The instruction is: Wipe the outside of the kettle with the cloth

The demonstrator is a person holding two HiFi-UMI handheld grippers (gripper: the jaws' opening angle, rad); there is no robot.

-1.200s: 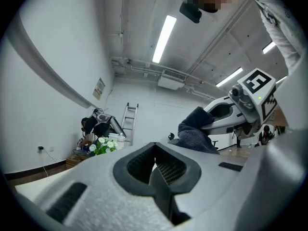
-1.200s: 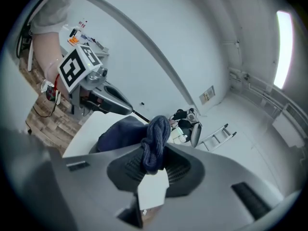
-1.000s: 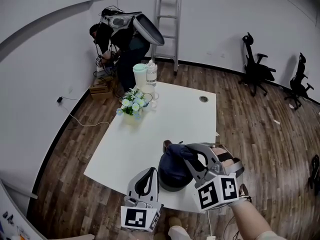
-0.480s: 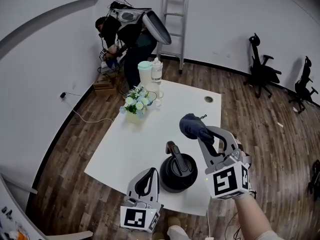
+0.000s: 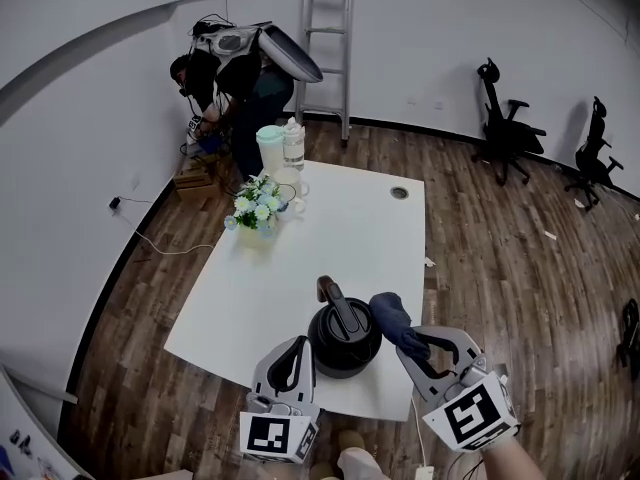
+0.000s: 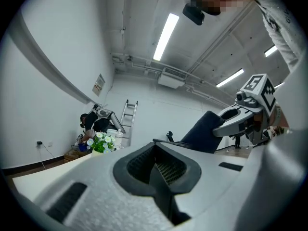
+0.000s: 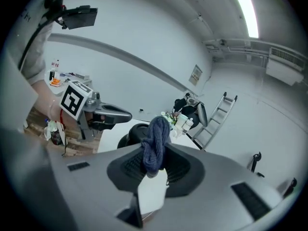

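The round black kettle [image 5: 345, 340] with an arched handle stands on the white rectangular table [image 5: 300, 258], near its 6 o'clock edge in the head view. The right gripper [image 5: 413, 342] is clenched on the bunched dark blue cloth [image 5: 390, 315], which lies against the kettle's side at about 3 o'clock. The left gripper [image 5: 298, 348] hovers just beside the kettle at its 8 o'clock, jaws closed together with nothing between them.
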